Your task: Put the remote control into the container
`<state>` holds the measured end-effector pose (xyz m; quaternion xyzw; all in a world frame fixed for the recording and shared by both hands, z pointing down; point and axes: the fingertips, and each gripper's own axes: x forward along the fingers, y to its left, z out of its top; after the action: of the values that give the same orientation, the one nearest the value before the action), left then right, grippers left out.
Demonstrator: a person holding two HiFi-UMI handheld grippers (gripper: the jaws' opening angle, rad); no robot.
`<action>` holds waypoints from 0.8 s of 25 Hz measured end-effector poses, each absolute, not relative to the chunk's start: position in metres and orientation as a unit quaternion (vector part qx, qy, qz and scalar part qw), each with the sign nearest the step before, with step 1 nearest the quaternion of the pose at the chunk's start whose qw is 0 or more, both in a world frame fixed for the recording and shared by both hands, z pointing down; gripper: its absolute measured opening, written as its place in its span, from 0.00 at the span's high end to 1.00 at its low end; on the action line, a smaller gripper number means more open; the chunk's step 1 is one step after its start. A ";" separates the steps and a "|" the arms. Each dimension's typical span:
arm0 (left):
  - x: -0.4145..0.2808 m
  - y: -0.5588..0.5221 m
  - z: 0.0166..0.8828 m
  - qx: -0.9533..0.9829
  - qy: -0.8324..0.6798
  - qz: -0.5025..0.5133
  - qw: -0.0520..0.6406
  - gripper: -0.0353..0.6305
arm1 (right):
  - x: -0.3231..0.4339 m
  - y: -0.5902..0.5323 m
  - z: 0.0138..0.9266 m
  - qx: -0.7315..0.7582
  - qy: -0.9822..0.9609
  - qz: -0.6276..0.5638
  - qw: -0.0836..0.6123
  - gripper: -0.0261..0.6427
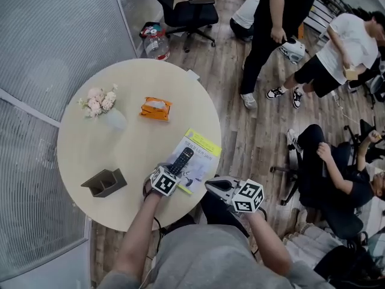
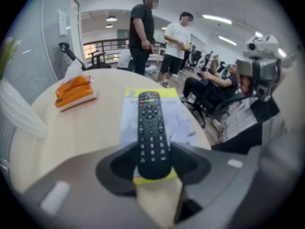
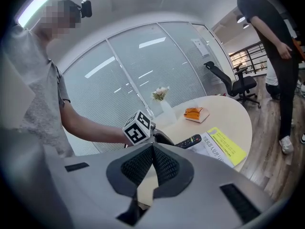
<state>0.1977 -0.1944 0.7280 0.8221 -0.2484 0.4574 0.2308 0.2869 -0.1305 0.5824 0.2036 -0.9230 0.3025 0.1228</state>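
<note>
A black remote control (image 1: pixel 182 159) is tilted above a yellow-and-white leaflet (image 1: pixel 201 152) at the front right of the round table (image 1: pixel 132 143). My left gripper (image 1: pixel 175 171) is shut on its lower end. In the left gripper view the pads press both sides of the remote control (image 2: pixel 152 135), with the left gripper (image 2: pixel 153 165) pointing steeply down. The container (image 1: pixel 105 182), a dark brown open box, stands at the table's front left, apart from both grippers. My right gripper (image 1: pixel 213 185) hovers off the table's edge, shut and holding nothing; its pads meet in the right gripper (image 3: pixel 152 162) view.
An orange tissue pack (image 1: pixel 156 108) and a vase of pale flowers (image 1: pixel 101 106) stand further back on the table. Beyond it are a standing person (image 1: pixel 271 35), a seated person (image 1: pixel 331 167), an office chair (image 1: pixel 186 11) and a water bottle (image 1: pixel 157 44).
</note>
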 end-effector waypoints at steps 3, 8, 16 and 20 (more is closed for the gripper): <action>0.190 -0.196 0.712 0.828 -0.267 0.427 0.246 0.64 | 0.280 -0.132 0.587 0.190 -0.926 0.297 0.139 0.94; 0.175 -0.202 0.689 0.832 -0.291 0.410 0.235 0.64 | 0.273 -0.143 0.587 0.178 -0.930 0.284 0.149 0.94; 0.163 -0.199 0.662 0.839 -0.310 0.389 0.220 0.64 | 0.264 -0.154 0.582 0.171 -0.935 0.270 0.152 0.94; 0.163 -0.195 0.653 0.845 -0.315 0.377 0.211 0.64 | 0.265 -0.155 0.583 0.173 -0.935 0.269 0.151 0.94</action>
<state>0.1627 -0.1945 0.6532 0.8450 -0.3153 0.3771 0.2107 0.2649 -0.1550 0.5830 0.1732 -0.9353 0.2690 0.1515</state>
